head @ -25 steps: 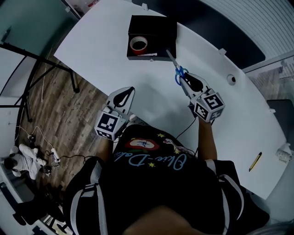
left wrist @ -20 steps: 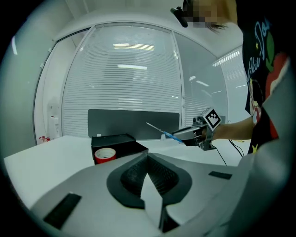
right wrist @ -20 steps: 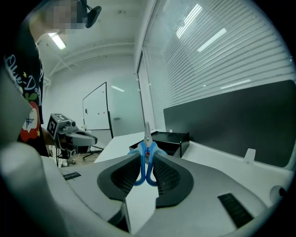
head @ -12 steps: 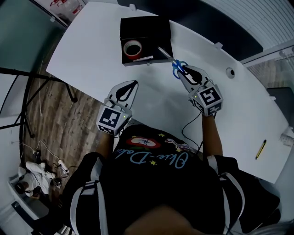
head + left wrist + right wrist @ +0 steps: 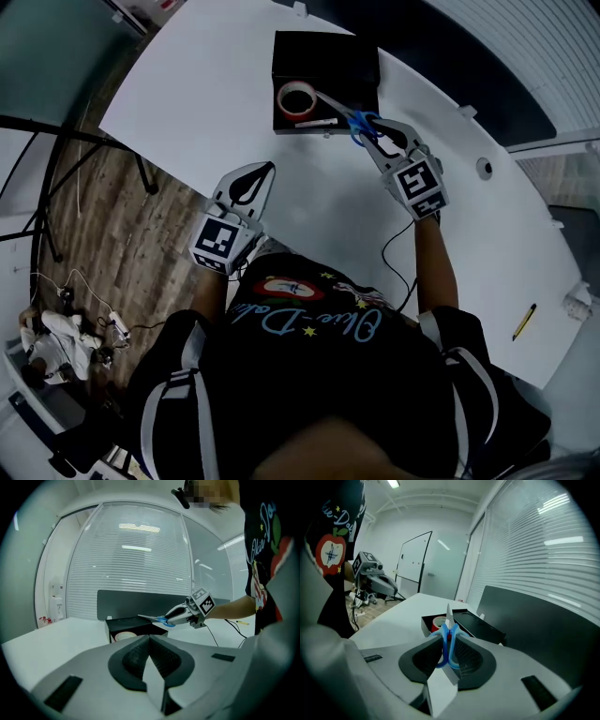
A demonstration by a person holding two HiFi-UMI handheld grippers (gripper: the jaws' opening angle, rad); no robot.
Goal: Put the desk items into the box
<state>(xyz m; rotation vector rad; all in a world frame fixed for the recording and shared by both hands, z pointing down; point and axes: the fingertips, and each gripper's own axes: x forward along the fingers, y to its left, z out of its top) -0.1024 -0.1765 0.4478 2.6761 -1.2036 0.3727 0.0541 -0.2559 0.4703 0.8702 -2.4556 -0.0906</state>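
Blue-handled scissors (image 5: pixel 351 116) sat clamped in my right claw (image 5: pixel 377 134), the loops pinched between the pads and the blades pointing out ahead, held above the bench (image 5: pixel 206 103). From the head view the blade tips reached over the near right part of the black box (image 5: pixel 328 64), close to the red-and-white tape roll (image 5: pixel 296 97) and the white pen (image 5: pixel 317 124) already lying inside. My left claw (image 5: pixel 264 170) hung closed on nothing, well short of the box.

I judged this as the delivery step for the scissors: grasped and brought to the box, not yet let go. The next move called for bringing them fully over the open compartment beside the tape, lowering them, then parting the jaws so they dropped in flat. A yellow pencil (image 5: pixel 523 322) lay far off to my right on the bench, not yet collected.
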